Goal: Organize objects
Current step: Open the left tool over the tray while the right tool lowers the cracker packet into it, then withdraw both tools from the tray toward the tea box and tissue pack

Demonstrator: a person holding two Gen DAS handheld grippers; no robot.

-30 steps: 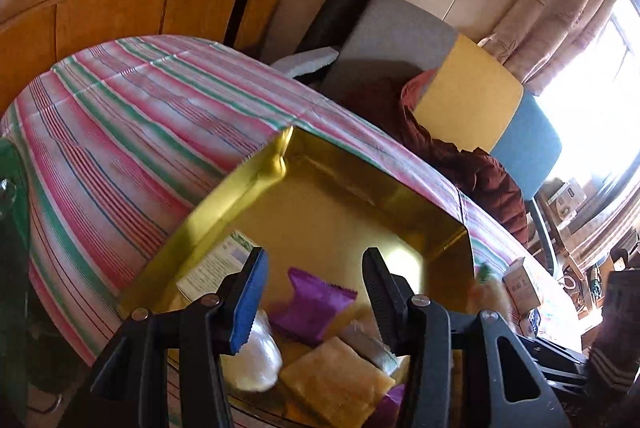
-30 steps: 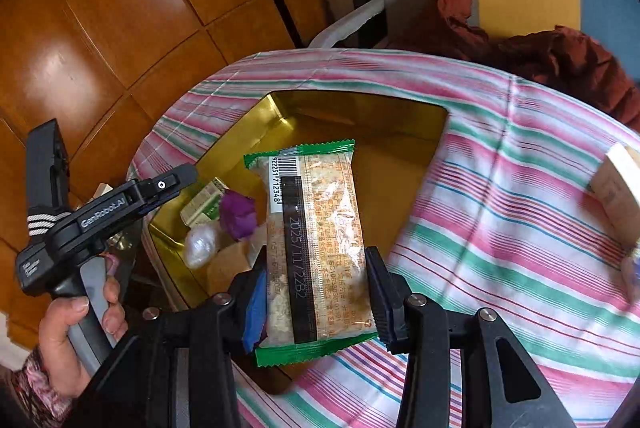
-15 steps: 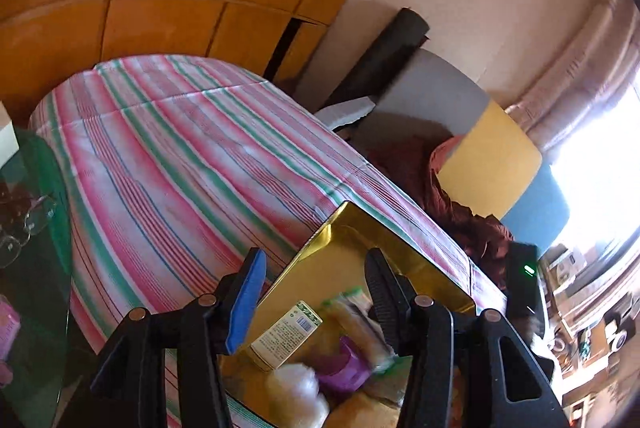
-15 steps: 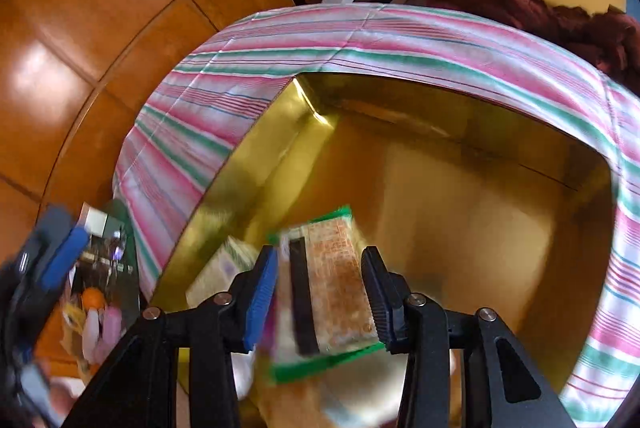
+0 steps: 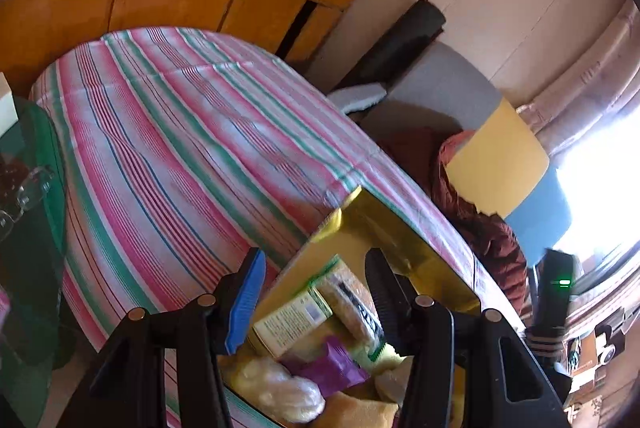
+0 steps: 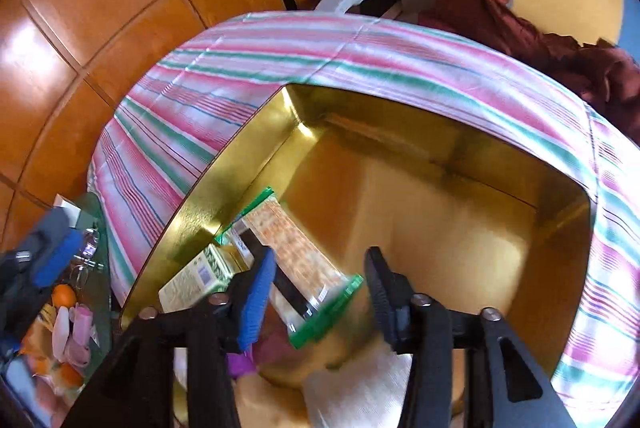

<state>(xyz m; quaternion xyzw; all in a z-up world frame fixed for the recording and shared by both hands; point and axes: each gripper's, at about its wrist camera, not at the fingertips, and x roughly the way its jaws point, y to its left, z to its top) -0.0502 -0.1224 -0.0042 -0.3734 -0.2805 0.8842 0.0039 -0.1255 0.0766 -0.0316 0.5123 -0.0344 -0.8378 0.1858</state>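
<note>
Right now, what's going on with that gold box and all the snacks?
A person with two handheld grippers is sorting snacks into a gold box on a striped tablecloth. The right gripper is open above a green-edged cracker pack, which lies tilted inside the box against a small carton. The left gripper is open and empty, over the box's near end, where other snacks are piled.

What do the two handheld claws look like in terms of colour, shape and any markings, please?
Both are matte black plastic. The left claw and right claw each have one finger faced with a ribbed blue pad and one with a ribbed black pad. Round silver rivets mark the pivots. No lettering, cables or sleeves show.
</note>
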